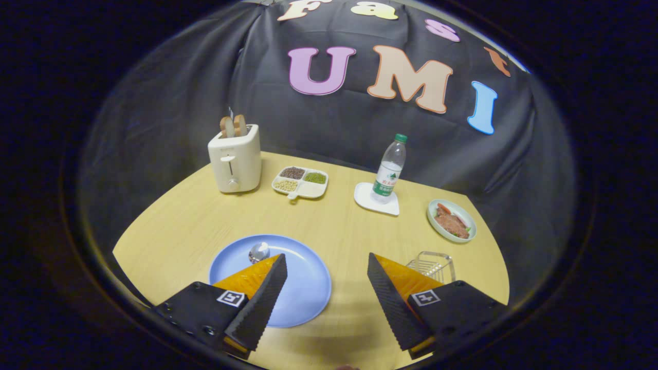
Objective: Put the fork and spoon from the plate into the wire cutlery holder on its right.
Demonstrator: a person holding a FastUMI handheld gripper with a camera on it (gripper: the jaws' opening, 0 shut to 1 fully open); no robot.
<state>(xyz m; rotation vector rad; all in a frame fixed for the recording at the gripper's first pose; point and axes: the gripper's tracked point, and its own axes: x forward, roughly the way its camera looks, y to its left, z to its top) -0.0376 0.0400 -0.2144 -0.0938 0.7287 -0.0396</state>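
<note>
Fingers (327, 263) spread wide; one spoon (258, 252), one plate (303, 288)

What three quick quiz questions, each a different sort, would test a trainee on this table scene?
1. True or false: the gripper is shut on the spoon.
2. What stands on the white coaster? A) toaster B) water bottle C) divided dish
3. Fill in: the wire cutlery holder lies just beyond the ___ finger.

Key:
1. False; the fingers are spread apart, holding nothing, and the spoon lies on the blue plate.
2. B, the water bottle.
3. Right.
</note>
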